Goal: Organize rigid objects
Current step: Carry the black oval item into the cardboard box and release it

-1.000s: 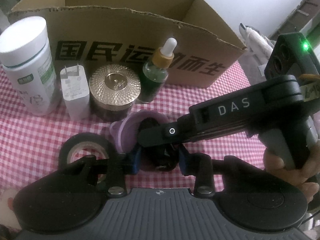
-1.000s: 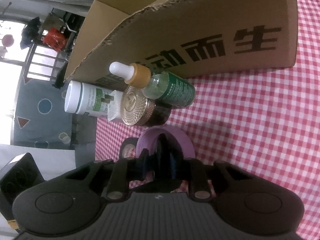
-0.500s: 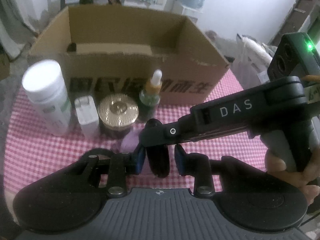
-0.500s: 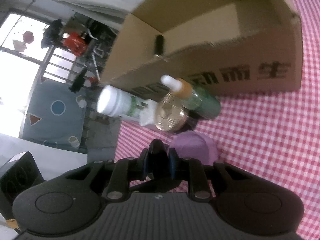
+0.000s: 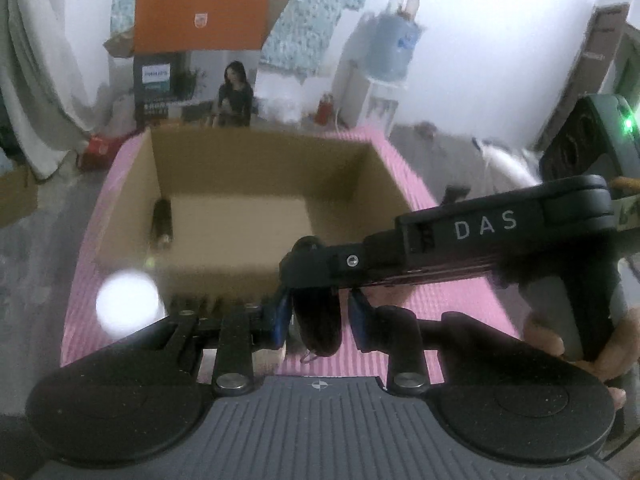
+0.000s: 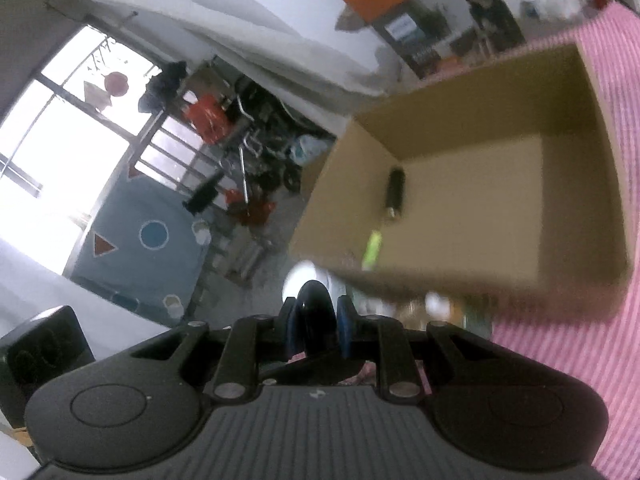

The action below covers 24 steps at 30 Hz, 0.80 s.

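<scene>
My right fingers [image 6: 343, 332] are clamped on the dark round object [image 5: 317, 332], held just short of the cardboard box's [image 5: 260, 136] near wall, above the tabletop [image 5: 448, 292]. My left fingers [image 5: 280, 320] flank the same piece; whether both pads press it I cannot tell. It looks stiff, light and smooth-rimmed, so I judge a grip across its flat faces safest. The box floor is mostly free; only a dark cylinder [image 5: 162, 224] lies along its left wall. The near rim needs clearing.

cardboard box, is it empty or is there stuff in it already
Not empty. The open box holds a dark cylindrical item lying on its floor near one side wall, with a small green item beside it; the rest of the floor is bare.
</scene>
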Available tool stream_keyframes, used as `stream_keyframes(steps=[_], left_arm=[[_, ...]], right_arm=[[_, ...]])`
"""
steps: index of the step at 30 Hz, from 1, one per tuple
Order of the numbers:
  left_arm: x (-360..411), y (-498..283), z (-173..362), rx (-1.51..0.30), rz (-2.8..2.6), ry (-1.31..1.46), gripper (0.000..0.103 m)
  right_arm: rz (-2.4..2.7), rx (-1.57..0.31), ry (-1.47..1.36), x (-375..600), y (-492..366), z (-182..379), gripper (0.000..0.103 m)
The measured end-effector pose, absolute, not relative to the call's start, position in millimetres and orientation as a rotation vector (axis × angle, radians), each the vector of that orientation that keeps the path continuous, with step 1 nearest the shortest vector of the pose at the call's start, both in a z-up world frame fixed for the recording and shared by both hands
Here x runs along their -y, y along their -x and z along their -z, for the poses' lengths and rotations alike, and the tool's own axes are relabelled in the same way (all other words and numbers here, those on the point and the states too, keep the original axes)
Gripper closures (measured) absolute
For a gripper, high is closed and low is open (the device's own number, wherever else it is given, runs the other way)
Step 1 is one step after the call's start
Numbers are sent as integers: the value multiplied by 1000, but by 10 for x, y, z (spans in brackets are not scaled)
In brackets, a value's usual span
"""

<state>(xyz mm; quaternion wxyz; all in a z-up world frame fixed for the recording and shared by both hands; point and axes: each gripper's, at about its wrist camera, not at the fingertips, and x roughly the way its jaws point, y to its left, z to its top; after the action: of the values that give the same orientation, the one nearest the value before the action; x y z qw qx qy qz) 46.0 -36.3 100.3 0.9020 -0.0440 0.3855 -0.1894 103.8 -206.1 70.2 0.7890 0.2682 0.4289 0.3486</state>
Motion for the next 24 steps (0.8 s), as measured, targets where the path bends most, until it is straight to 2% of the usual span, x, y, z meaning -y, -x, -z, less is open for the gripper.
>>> stream_keyframes(steps=[9, 20, 22, 24], left_arm=[[324, -1353, -1056, -847, 354, 132, 74], [199, -2396, -573, -1053, 246, 47, 73], [173, -2476, -512, -1068, 220, 35, 72], [153, -2522, -477, -1074, 192, 20, 67]], right_arm=[[-740, -990, -650, 2057, -2056, -817, 81], [-660, -1184, -715, 1751, -3216, -105, 81], [-658, -1206, -719, 1648, -3381, 20, 80], [-649, -1227, -717, 1573, -3509, 129, 79]])
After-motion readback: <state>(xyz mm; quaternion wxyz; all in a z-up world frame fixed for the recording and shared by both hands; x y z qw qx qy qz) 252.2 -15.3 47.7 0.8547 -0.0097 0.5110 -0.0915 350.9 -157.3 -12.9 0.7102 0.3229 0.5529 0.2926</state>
